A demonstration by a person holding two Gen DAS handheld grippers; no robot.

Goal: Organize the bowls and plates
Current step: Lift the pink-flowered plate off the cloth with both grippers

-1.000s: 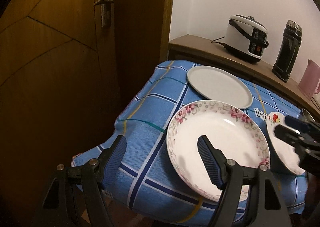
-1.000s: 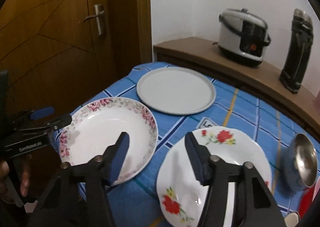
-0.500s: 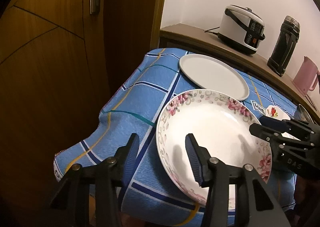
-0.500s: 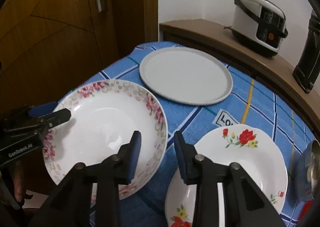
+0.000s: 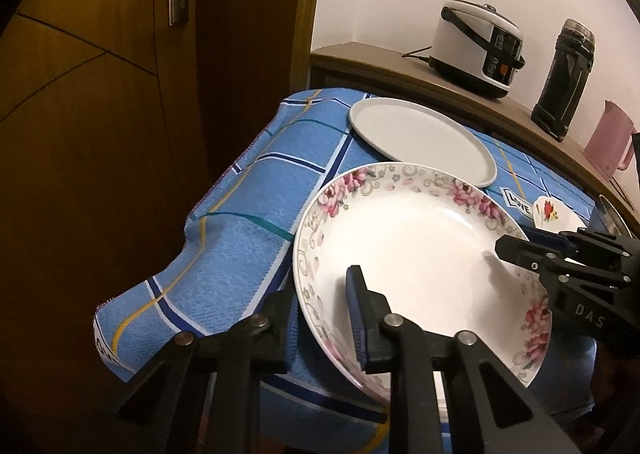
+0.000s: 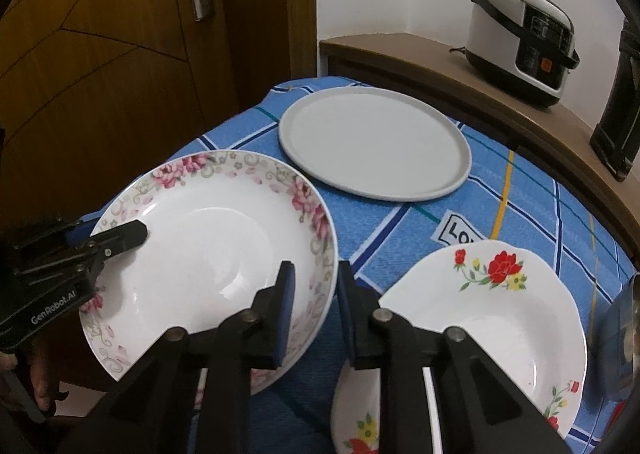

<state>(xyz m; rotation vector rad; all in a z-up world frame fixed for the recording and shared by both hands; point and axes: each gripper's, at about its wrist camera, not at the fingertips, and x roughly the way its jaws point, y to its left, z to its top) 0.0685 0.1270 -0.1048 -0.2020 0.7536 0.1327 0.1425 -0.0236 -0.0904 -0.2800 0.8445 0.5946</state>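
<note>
A deep white plate with a pink floral rim (image 5: 424, 254) (image 6: 208, 250) is held at the table's near left. My left gripper (image 5: 324, 318) is shut on its left rim, one finger inside and one outside. My right gripper (image 6: 314, 298) is shut on its right rim and also shows in the left wrist view (image 5: 560, 266). The left gripper also shows in the right wrist view (image 6: 100, 246). A flat grey plate (image 6: 374, 141) (image 5: 420, 139) lies beyond it. A white plate with red flowers (image 6: 492, 318) lies to the right.
The table has a blue checked cloth (image 5: 248, 213). A wooden shelf behind carries a rice cooker (image 6: 524, 37), a black flask (image 5: 564, 77) and a pink jug (image 5: 608, 143). A metal bowl (image 6: 628, 330) sits at the far right. A wooden door (image 6: 120, 53) stands left.
Both grippers moved in onto the pink floral plate and closed on its opposite rims. The plate now appears tilted, raised at its near edge.
</note>
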